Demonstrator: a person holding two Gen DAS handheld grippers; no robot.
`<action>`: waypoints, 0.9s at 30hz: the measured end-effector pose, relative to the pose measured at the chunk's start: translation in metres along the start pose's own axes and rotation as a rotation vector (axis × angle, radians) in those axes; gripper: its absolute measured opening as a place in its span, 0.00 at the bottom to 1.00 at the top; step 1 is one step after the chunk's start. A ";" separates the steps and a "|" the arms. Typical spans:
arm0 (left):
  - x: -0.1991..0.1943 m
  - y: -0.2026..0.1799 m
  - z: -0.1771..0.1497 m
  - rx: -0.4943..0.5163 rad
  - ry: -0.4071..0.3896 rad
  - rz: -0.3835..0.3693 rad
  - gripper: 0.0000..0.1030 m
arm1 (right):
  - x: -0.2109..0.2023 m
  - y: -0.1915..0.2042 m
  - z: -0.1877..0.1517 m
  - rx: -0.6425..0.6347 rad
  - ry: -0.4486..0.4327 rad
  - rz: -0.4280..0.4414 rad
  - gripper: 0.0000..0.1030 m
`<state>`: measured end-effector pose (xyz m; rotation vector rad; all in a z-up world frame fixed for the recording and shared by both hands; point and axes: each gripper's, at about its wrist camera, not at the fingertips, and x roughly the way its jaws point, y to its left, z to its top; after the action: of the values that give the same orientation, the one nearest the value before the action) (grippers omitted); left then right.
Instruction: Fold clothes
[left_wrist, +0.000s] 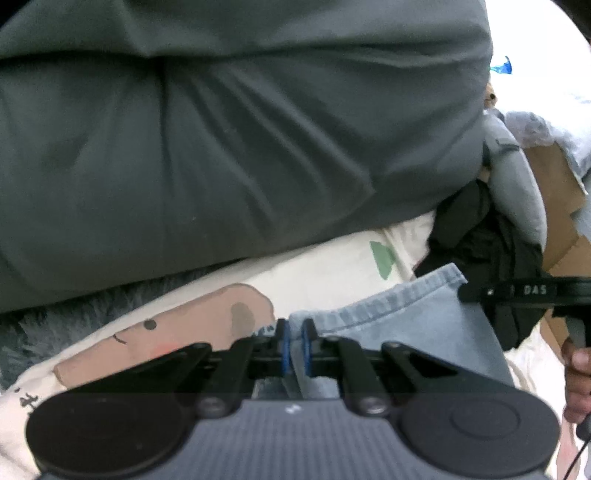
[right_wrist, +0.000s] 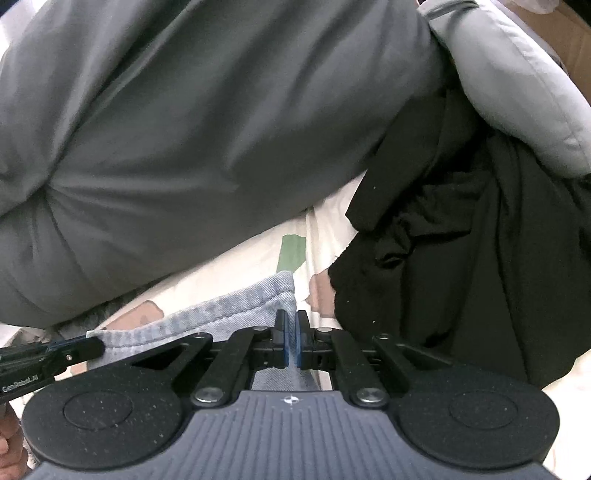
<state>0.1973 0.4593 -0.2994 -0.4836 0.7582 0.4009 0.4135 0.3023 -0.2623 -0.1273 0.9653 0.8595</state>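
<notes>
A light blue denim garment (left_wrist: 406, 317) lies on a cream printed sheet (left_wrist: 325, 269), its hemmed edge facing away from me. My left gripper (left_wrist: 295, 334) is shut on the left corner of that hem. In the right wrist view the same denim garment (right_wrist: 229, 306) shows, and my right gripper (right_wrist: 291, 332) is shut on its right corner. Each gripper appears in the other's view: the right gripper's fingers (left_wrist: 480, 291) at the right, the left gripper's fingers (right_wrist: 74, 349) at the left. A person's hand (left_wrist: 576, 380) holds the right handle.
A big grey duvet (left_wrist: 221, 147) fills the space ahead. A crumpled black garment (right_wrist: 461, 240) lies to the right, with a light grey pillow (right_wrist: 517, 81) behind it. Cardboard (left_wrist: 557, 206) sits at the far right. A fluffy grey blanket (left_wrist: 33, 332) lies at the left.
</notes>
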 end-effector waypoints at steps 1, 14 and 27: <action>0.004 0.001 0.000 0.007 -0.002 0.002 0.08 | 0.002 0.000 0.001 0.001 -0.006 -0.007 0.01; -0.030 -0.009 0.013 0.109 -0.082 0.039 0.17 | -0.027 0.017 -0.006 -0.065 -0.140 -0.095 0.03; 0.013 -0.018 -0.021 0.166 0.030 0.019 0.06 | 0.011 0.056 -0.036 -0.162 -0.009 -0.031 0.03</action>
<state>0.2035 0.4357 -0.3172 -0.3278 0.8183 0.3460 0.3539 0.3300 -0.2770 -0.2768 0.8825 0.9086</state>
